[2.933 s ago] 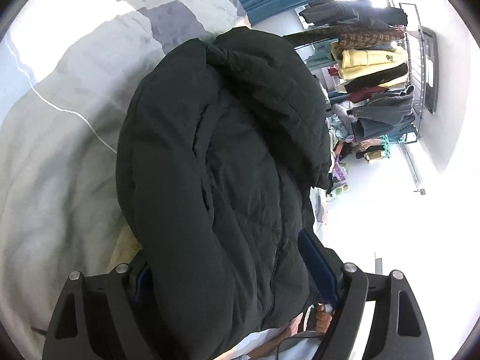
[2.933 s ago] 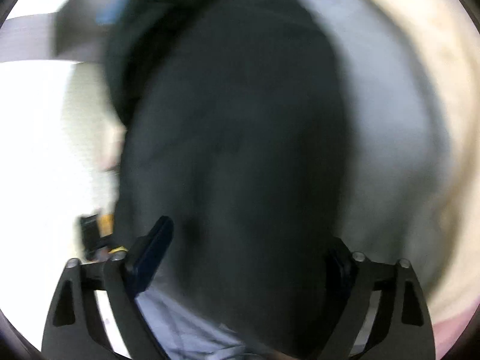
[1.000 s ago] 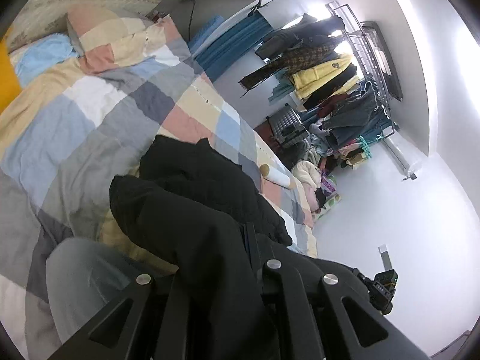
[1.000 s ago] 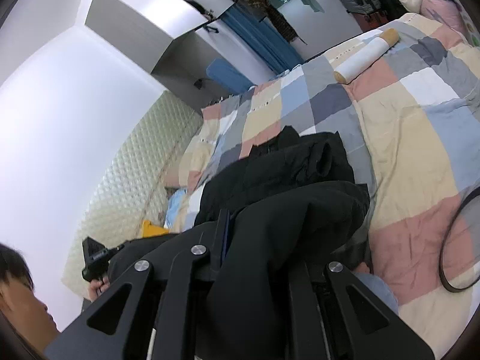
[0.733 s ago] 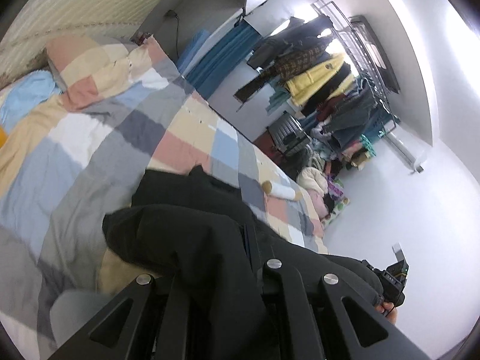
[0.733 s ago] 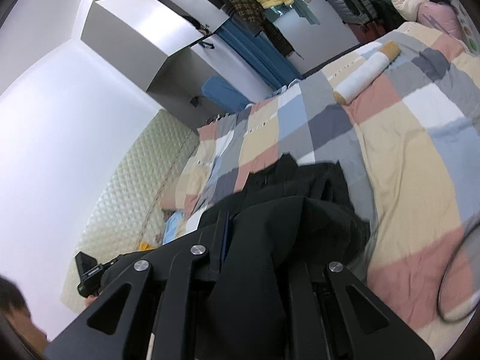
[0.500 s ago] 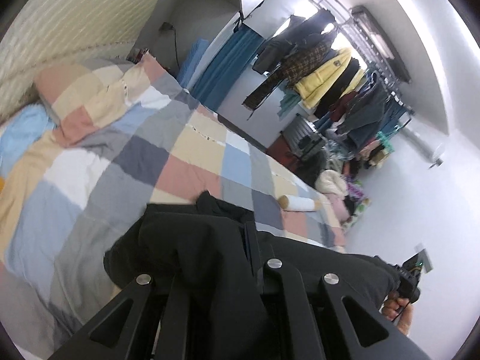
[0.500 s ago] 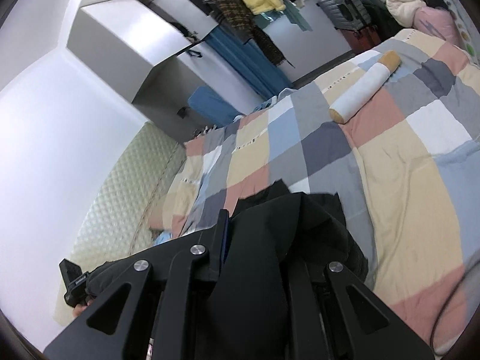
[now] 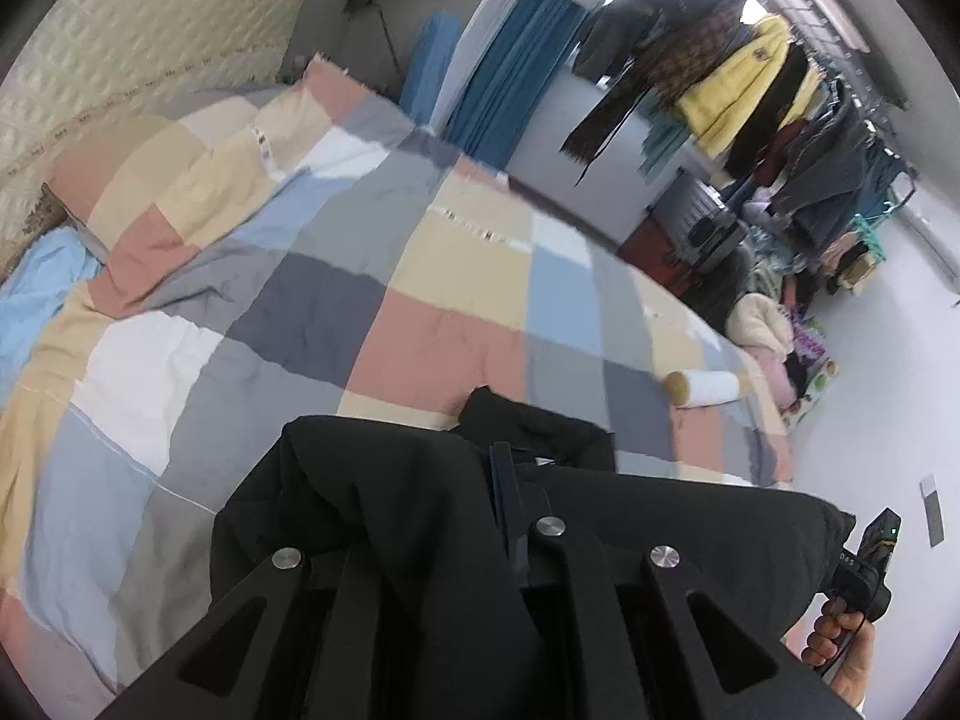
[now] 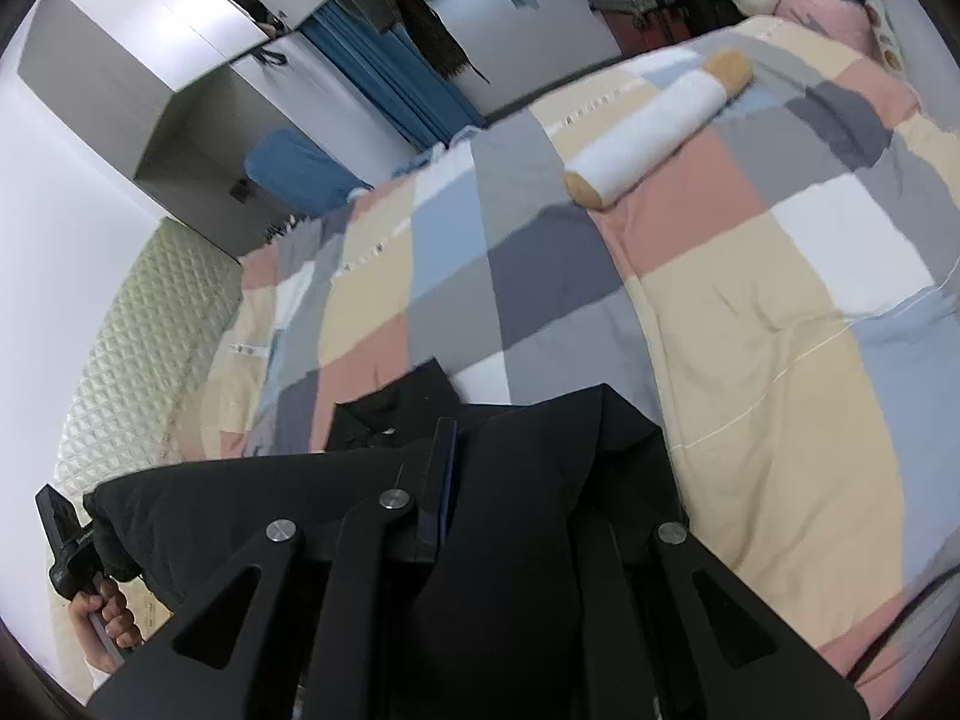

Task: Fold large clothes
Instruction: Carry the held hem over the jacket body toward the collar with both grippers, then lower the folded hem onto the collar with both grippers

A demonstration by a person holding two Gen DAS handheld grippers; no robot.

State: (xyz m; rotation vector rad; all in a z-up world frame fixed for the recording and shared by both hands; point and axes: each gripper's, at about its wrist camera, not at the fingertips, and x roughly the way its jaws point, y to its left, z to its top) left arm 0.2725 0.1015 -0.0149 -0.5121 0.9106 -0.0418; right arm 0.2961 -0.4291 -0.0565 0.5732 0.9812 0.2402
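A large black padded jacket [image 9: 384,510] hangs stretched between my two grippers above the checked bed. My left gripper [image 9: 474,480] is shut on one upper edge of the jacket; fabric bulges over its left finger. My right gripper [image 10: 474,456] is shut on the other upper edge of the jacket [image 10: 540,480]. The jacket's collar [image 9: 534,426] sticks up between the grippers. In the left wrist view the right gripper's body [image 9: 864,564] shows at the far end of the jacket. In the right wrist view the left gripper's body [image 10: 66,546] shows at the far left.
The bed has a patchwork quilt [image 9: 372,276] of pink, blue, grey and cream squares. A white roll pillow [image 10: 654,132] lies near the bed's far corner. A pillow [image 9: 150,168] lies by the padded headboard. A rack of hanging clothes [image 9: 750,78] and a suitcase stand beyond the bed.
Both grippers closed on the jacket's upper edge and lifted it off the bed. Over the last second it rose higher and spread wider between the grippers, leaving more quilt in view.
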